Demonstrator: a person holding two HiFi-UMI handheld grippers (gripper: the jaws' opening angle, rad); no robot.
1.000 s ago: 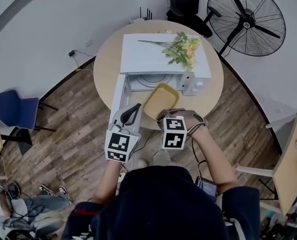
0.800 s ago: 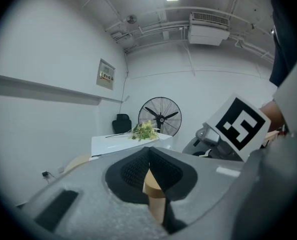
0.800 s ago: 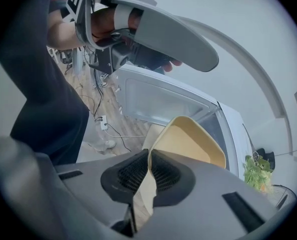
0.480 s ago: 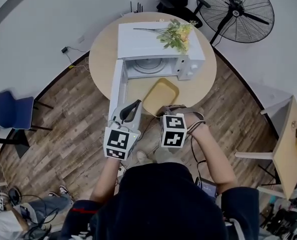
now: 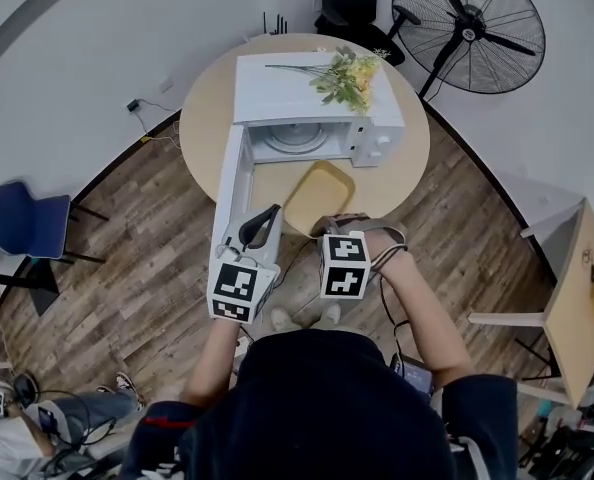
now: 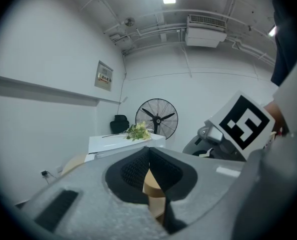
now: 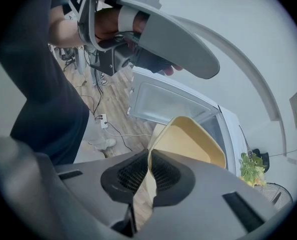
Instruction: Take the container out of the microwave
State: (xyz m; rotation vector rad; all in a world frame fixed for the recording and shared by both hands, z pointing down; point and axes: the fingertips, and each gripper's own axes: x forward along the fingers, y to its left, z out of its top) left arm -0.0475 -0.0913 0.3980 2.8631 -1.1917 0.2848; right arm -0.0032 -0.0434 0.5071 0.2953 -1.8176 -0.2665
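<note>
Seen from above, I stand at a round beige table (image 5: 402, 183) on a wood-plank floor (image 5: 127, 268). A white box-shaped microwave (image 5: 312, 93) sits on the table. Its door (image 5: 232, 183) is swung fully open toward my left, and a spray of yellow and green artificial flowers (image 5: 345, 78) lies on its roof.

A shallow mustard-yellow plastic container (image 5: 319, 193), rectangular with rounded corners, is outside the oven. It is held in front of the open cavity, above the bare table, tilted with its far end higher.

My right tool (image 5: 325, 225) points steeply down. Its jaws are closed on the container's near rim, the thin wall pinched between the dark ribbed pads.

My left tool (image 5: 274, 211) lies nearly level beside the open door, at the container's near left corner. Its jaws are drawn together with a narrow tan edge between the pads, the colour of the container. I take this as a grip on that corner, though little of it shows.

The white glass turntable is visible inside the cavity. A large black floor fan (image 5: 467, 30) stands beyond the table.
</note>
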